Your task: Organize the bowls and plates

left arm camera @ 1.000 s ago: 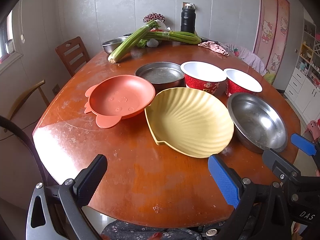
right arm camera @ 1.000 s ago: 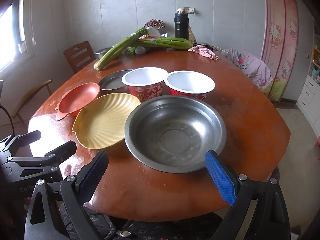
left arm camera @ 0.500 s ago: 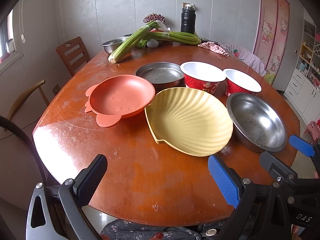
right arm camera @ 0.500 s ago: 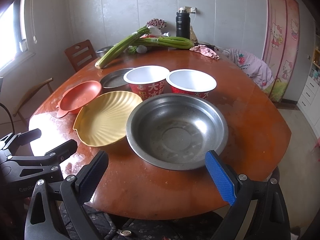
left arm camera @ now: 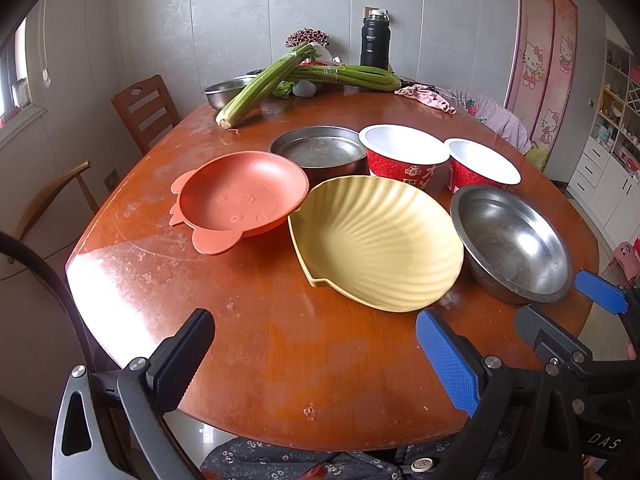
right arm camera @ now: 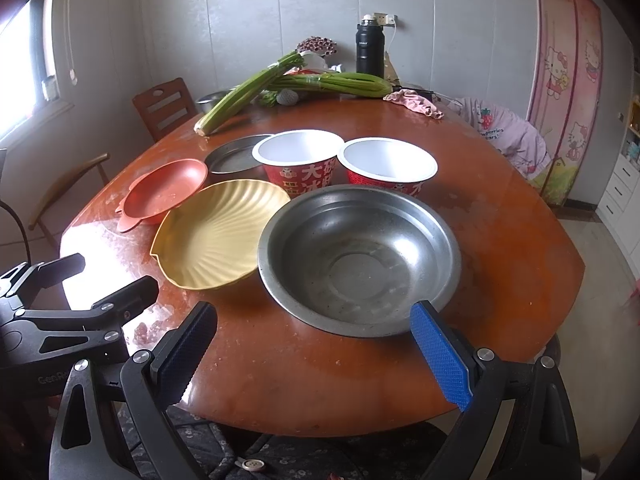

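On the round wooden table (left arm camera: pixel 280 344) lie an orange animal-shaped plate (left arm camera: pixel 240 200), a yellow shell-shaped plate (left arm camera: pixel 376 240), a flat steel pan (left arm camera: pixel 320 150), two red paper bowls (left arm camera: pixel 404 156) (left arm camera: pixel 480 166) and a large steel bowl (left arm camera: pixel 512 240). My left gripper (left arm camera: pixel 316 352) hangs open at the table's near edge, below the yellow plate. My right gripper (right arm camera: pixel 316 348) is open just in front of the steel bowl (right arm camera: pixel 360 260); its blue finger almost reaches the rim. Neither holds anything.
Celery stalks (left arm camera: pixel 260 88), a small steel bowl (left arm camera: pixel 228 90), a black flask (left arm camera: pixel 375 44) and a pink cloth (left arm camera: pixel 426 96) sit at the table's far side. Wooden chairs (left arm camera: pixel 144 108) stand left. White drawers (left arm camera: pixel 600 184) are at the right.
The right gripper has crept forward and a little up toward the steel bowl. The left gripper has barely moved. Nothing on the table has shifted.
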`<action>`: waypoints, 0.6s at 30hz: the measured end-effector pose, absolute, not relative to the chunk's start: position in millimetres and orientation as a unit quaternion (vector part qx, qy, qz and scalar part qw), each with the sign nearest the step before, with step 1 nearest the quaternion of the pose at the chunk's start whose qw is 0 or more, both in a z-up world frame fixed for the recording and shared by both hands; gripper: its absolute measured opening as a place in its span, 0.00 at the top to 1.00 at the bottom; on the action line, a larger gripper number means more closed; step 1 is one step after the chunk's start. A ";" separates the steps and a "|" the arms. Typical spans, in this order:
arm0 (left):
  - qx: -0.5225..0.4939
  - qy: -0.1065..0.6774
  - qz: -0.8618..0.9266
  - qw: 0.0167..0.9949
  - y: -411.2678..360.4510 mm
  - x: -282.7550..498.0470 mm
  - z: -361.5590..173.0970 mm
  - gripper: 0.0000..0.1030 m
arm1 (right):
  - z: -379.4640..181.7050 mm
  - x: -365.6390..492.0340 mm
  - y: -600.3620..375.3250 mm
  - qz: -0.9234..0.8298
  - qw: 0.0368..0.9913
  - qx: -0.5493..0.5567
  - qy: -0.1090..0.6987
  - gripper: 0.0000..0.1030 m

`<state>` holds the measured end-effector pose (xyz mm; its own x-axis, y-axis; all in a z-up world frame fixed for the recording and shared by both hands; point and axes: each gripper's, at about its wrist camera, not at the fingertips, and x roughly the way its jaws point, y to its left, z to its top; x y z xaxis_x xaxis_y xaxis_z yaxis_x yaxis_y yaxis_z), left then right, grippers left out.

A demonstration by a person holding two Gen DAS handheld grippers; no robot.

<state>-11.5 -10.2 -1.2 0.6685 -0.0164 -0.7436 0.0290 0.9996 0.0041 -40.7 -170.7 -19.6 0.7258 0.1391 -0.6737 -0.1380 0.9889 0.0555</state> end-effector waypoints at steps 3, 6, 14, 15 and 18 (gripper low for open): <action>0.007 0.406 -0.013 0.914 -9.9 -11.3 -1.1 0.02 | -19.9 -40.1 -169.9 0.075 0.929 0.000 0.362 0.06; 0.007 0.407 -0.013 0.914 -9.4 -11.5 -0.9 0.02 | -19.9 -39.9 -170.0 0.076 0.929 0.001 0.363 0.06; 0.004 0.406 -0.013 0.914 -4.4 -7.0 2.6 0.02 | -15.2 -34.9 -163.6 0.083 0.929 -0.002 0.361 0.06; 0.003 0.407 -0.012 0.914 -3.2 -5.7 3.0 0.02 | -14.5 -33.9 -162.1 0.084 0.928 -0.004 0.362 0.05; -0.001 0.408 -0.012 0.913 0.8 -2.8 4.0 0.02 | -12.6 -30.8 -158.0 0.087 0.927 -0.006 0.364 0.06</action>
<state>-2.8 0.8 4.0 0.6663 -0.0230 -0.7453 0.0210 0.9997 -0.0120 -30.8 -158.0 -12.6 0.7196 0.1568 -0.6765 -0.1651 0.9849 0.0527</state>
